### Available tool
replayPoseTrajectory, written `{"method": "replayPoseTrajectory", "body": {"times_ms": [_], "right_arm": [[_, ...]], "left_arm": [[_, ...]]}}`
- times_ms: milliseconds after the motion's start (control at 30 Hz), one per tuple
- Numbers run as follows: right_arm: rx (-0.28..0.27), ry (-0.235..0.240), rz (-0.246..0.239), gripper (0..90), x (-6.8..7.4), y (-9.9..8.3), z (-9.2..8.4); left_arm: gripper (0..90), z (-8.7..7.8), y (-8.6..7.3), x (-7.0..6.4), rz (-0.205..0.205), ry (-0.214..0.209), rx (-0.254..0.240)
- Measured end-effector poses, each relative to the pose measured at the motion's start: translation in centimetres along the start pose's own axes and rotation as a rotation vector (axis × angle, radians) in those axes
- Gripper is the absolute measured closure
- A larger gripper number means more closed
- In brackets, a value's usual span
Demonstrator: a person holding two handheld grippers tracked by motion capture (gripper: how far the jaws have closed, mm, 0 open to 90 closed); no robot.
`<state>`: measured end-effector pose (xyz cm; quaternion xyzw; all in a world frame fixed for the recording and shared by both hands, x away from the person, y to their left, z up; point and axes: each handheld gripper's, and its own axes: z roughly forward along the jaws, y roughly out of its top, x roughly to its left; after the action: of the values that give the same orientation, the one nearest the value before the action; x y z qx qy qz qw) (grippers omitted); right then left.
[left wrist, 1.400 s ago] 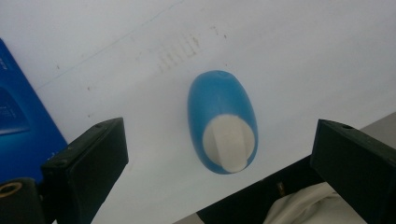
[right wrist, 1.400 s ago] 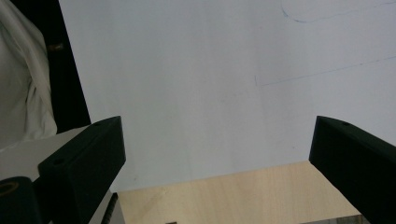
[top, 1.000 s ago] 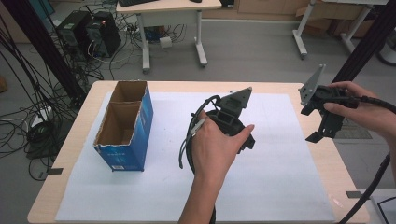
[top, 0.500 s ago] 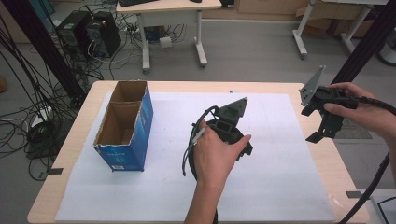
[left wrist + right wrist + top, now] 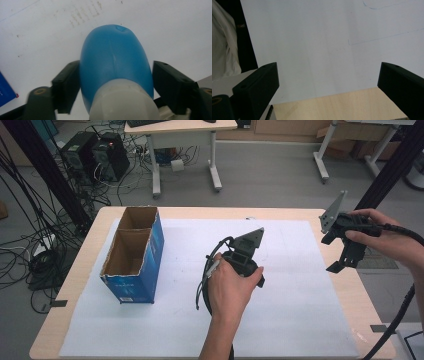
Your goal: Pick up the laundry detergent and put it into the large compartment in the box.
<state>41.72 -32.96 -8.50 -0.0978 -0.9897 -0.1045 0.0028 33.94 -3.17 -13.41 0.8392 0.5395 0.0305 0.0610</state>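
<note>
Both forearms are showing bare in the high view, with no sleeve reaching the wrists, and each hand is carrying a matte black gripper: the left gripper at centre frame and the right gripper at the right edge. Each is wearing a grey three-cornered plate on top and trailing a black cable toward the bottom of the frame. In the gripper views the jaws are appearing as blocky black pads with small screw holes, and a brass-coloured fitting, possibly a bushing, is sitting at lower left.
</note>
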Motion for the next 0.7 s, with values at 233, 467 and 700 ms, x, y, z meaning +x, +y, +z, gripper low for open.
{"method": "replayPoseTrajectory", "body": {"times_ms": [233,467,700], "right_arm": [[-0.004,0.001,0.003,3.6,-0.03,-0.21,-0.08],[-0.008,0.000,0.004,3.5,-0.04,-0.35,-0.11],[-0.009,0.000,0.006,3.5,-0.16,-0.28,-0.03]], "left_arm": [[36.2,0.00,-0.18,-0.46,-0.009,0.025,-0.007],[36.6,-0.04,-0.34,-0.58,0.005,0.033,-0.014],[37.1,-0.18,-0.38,-0.50,0.024,0.028,-0.012]]}}
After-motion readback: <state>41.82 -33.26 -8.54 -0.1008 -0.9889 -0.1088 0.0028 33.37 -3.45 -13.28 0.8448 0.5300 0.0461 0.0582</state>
